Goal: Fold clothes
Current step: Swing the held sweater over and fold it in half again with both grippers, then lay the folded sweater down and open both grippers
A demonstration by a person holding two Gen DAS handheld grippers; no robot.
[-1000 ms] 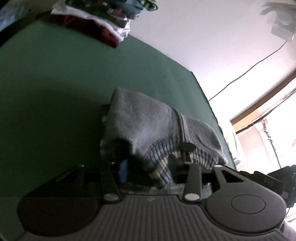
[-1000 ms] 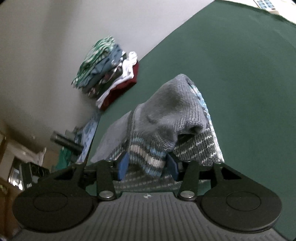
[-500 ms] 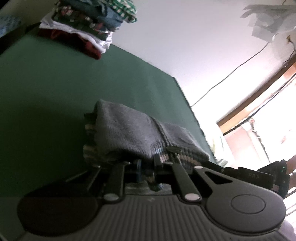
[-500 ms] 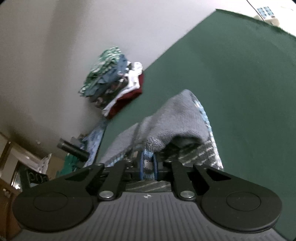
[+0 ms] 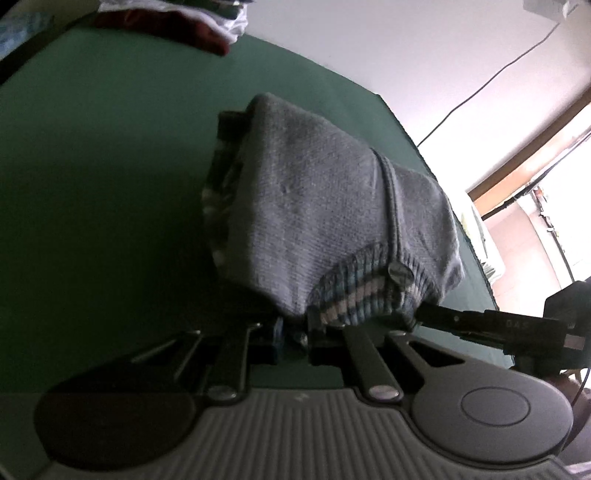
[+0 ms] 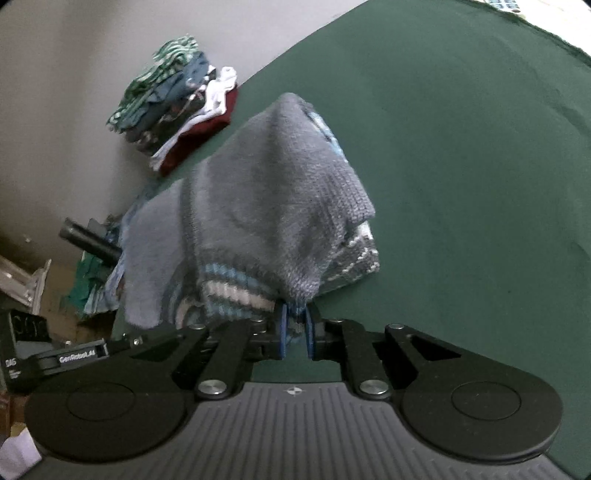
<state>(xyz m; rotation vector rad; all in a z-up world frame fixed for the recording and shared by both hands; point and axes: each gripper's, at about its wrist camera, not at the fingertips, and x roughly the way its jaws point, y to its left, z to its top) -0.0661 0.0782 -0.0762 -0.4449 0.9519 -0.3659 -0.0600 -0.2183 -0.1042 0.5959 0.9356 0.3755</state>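
Observation:
A grey knitted sweater (image 5: 317,206) with a blue and white striped hem lies folded on the green table (image 5: 92,166), its near edge lifted. My left gripper (image 5: 293,334) is shut on the near hem beside a button. In the right wrist view the same sweater (image 6: 273,199) rises from the table (image 6: 461,147) toward the camera. There, my right gripper (image 6: 294,332) is shut on its striped hem edge. The right gripper's body shows at the right edge of the left wrist view. The left one appears low on the left of the right wrist view.
A stack of folded clothes (image 6: 173,110) stands at the table's far corner by the wall, seen also as a dark red and white pile (image 5: 177,22). A cable (image 5: 480,88) runs down the white wall. Clutter (image 6: 85,258) lies beyond the table's left edge.
Both grippers went from open around the hem to shut on it. They have since lifted the near edge, so the sweater now stands higher and fills more of both views.

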